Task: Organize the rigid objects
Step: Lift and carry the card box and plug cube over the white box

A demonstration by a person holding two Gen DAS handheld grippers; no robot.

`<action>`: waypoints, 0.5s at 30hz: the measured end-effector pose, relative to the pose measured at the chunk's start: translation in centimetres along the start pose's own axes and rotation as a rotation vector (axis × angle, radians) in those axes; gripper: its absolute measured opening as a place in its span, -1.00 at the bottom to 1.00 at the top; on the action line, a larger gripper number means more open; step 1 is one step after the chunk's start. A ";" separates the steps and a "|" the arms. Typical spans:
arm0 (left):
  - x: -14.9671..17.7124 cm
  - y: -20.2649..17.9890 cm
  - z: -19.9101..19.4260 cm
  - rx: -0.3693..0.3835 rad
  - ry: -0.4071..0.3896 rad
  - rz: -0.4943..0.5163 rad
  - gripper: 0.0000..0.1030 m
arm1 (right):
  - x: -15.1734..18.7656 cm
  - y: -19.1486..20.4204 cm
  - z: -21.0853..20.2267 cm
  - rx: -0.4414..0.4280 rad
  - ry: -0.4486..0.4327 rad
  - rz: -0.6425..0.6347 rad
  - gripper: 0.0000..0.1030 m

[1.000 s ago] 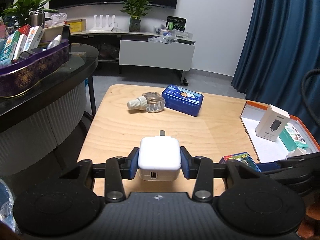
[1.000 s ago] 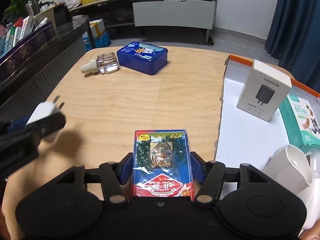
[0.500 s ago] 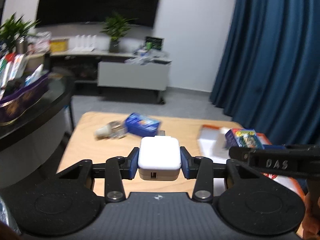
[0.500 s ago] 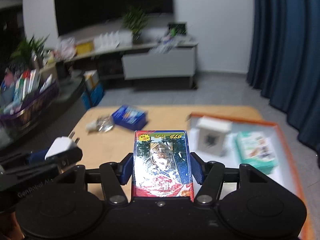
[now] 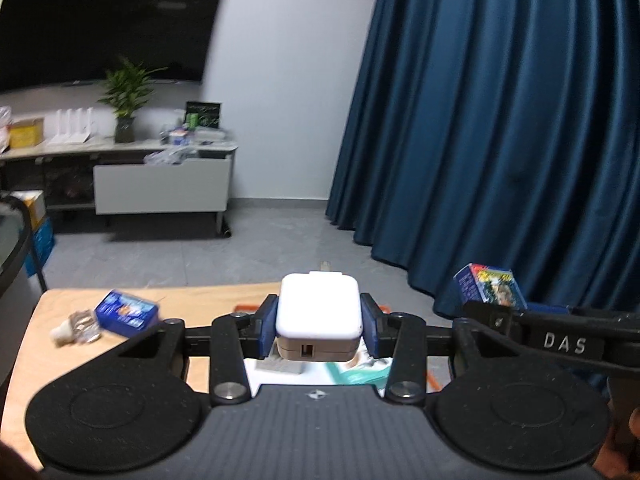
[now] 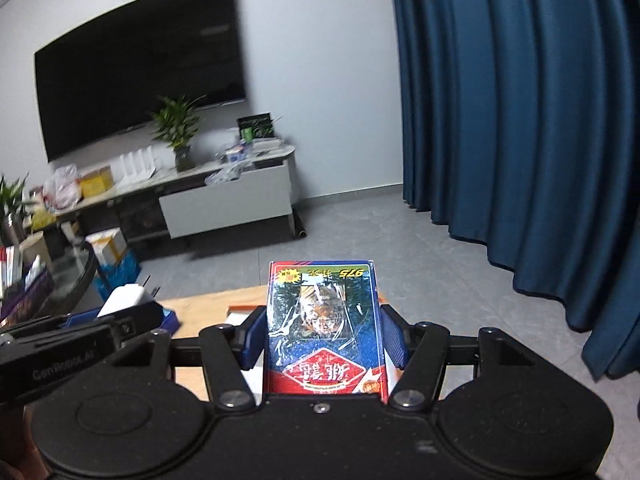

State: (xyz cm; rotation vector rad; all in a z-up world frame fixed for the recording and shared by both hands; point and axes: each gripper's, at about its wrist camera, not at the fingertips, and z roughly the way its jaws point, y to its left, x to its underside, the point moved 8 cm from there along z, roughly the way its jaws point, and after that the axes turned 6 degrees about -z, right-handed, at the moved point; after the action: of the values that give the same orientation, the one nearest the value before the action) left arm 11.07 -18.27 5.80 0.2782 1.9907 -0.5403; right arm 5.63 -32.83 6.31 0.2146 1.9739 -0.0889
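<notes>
White square plastic charger block (image 5: 319, 312) with a port on its near face sits clamped between the blue pads of the left tongs (image 5: 319, 330), held in the air above the near part of the light wooden surface (image 5: 52, 344); its metal prongs point away from the camera. Blue shrink-wrapped card box with a tiger picture (image 6: 323, 328) is gripped flat between the blue pads of the right tongs (image 6: 323, 338), its print upside down to the right wrist camera. Both tongs point slightly below level and stand side by side: the right set shows at the right edge of the left wrist view, the left set at the left edge of the right wrist view. On the surface's far left lie a blue rectangular tin (image 5: 126, 313) and, just beside it, a small clear glass bottle with a white cap (image 5: 76, 325), both blurred. An orange-rimmed white tray (image 5: 256, 307) lies under the tongs and is mostly hidden; a teal packet (image 5: 360, 372) and a pale box inside it show only in part. Beyond are a grey tiled floor (image 5: 160, 256), a white low cabinet (image 5: 160, 190) with a potted green plant (image 5: 126, 100), a dark wall screen (image 6: 136, 64) and dark blue curtains (image 5: 500, 140). Clutter on the cabinet is too soft to identify.
</notes>
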 end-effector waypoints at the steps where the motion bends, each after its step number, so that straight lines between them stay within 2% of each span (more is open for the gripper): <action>1: 0.1 -0.3 0.2 0.004 -0.003 0.005 -0.17 | 0.0 -0.4 0.1 -0.002 0.000 0.007 0.38; 15: 2.1 0.0 3.2 -0.015 0.053 0.019 -0.18 | 1.2 -1.7 3.0 -0.028 0.037 0.032 0.38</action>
State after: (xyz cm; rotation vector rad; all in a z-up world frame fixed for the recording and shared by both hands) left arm 12.63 -19.93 2.71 0.3044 2.0403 -0.5103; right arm 7.54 -34.87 3.92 0.2308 2.0069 -0.0373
